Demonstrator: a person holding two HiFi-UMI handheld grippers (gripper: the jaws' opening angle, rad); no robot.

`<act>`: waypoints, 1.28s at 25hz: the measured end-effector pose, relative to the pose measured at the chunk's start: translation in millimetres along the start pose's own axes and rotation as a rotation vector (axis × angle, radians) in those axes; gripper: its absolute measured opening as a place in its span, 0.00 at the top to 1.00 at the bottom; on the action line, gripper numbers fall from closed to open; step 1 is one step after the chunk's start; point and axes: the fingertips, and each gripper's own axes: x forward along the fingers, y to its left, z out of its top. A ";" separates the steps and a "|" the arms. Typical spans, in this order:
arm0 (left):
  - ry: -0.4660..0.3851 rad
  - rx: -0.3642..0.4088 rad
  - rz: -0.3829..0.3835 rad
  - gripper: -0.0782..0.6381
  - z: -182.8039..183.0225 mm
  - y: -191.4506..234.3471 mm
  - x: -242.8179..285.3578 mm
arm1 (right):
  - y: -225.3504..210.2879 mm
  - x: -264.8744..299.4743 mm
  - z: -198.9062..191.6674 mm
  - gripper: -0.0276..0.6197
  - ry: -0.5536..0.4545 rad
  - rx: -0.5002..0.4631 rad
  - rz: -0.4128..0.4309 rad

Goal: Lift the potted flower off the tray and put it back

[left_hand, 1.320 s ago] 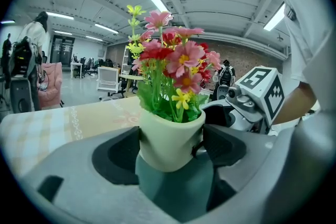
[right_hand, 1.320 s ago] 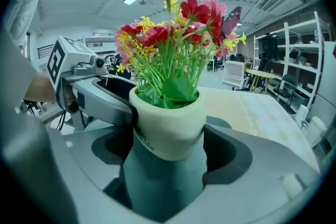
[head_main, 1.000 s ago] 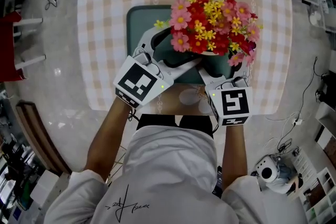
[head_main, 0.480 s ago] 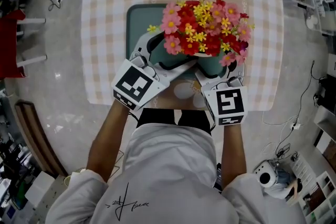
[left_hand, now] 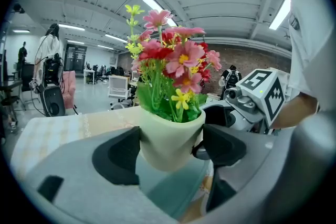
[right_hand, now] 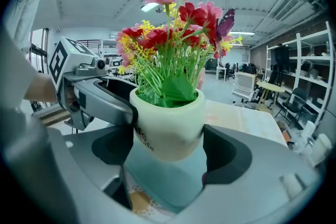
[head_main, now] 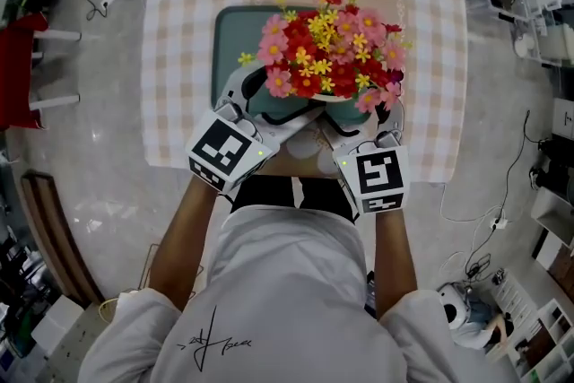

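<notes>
The potted flower [head_main: 323, 54], red, pink and yellow blooms in a cream pot [left_hand: 170, 136], hangs just above the teal tray [head_main: 229, 31] on the checked table [head_main: 184, 13]. My left gripper [head_main: 276, 100] is shut on the pot from the left. From the right, my right gripper [head_main: 348, 114] is shut on it as well. In the left gripper view the dark pads press both sides of the pot, and the left gripper [left_hand: 170, 152] has the tray [left_hand: 173, 186] below it. The right gripper view shows the pot [right_hand: 168, 123] clamped in the right gripper [right_hand: 168, 152] over the tray [right_hand: 163, 181].
The table's near edge [head_main: 296, 170] runs just under the marker cubes, close to the person's body. A red chair [head_main: 22, 67] stands on the floor at the left. Cables and shelving [head_main: 547, 4] line the right side.
Both grippers stay shut on the pot. The pot has shifted a little leftward over the tray, and the head view has pulled back slightly.
</notes>
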 end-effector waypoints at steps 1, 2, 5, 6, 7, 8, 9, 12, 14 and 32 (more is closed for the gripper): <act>-0.002 0.000 0.005 0.37 0.5 -2.2 -1.7 | 1.7 -2.0 -0.1 0.31 -0.001 -0.003 0.005; -0.003 -0.001 0.009 0.37 0.4 -4.7 -3.7 | 3.4 -4.4 -0.3 0.31 -0.003 -0.005 0.009; 0.000 -0.005 0.021 0.37 -1.2 -13.5 -10.0 | 8.9 -13.2 -1.0 0.31 -0.005 -0.013 0.020; 0.000 -0.007 0.024 0.37 -1.4 -16.2 -11.8 | 10.4 -16.0 -1.2 0.31 -0.005 -0.016 0.023; -0.001 -0.008 0.028 0.37 -1.4 -18.8 -13.4 | 11.9 -18.6 -1.4 0.31 -0.006 -0.020 0.027; -0.002 -0.010 0.032 0.37 -1.2 -21.4 -15.2 | 13.4 -21.2 -1.4 0.31 -0.007 -0.022 0.030; -0.004 -0.011 0.035 0.37 -0.9 -24.0 -17.1 | 15.1 -23.9 -1.3 0.31 -0.009 -0.023 0.034; -0.007 -0.011 0.047 0.37 1.2 -33.4 -22.8 | 19.8 -33.6 -0.7 0.31 -0.019 -0.026 0.044; -0.007 -0.007 0.056 0.37 2.5 -41.3 -26.5 | 22.7 -41.6 -0.8 0.31 -0.025 -0.028 0.051; -0.032 0.000 0.133 0.37 12.5 -105.1 -45.6 | 35.7 -104.9 -5.0 0.31 -0.061 -0.093 0.104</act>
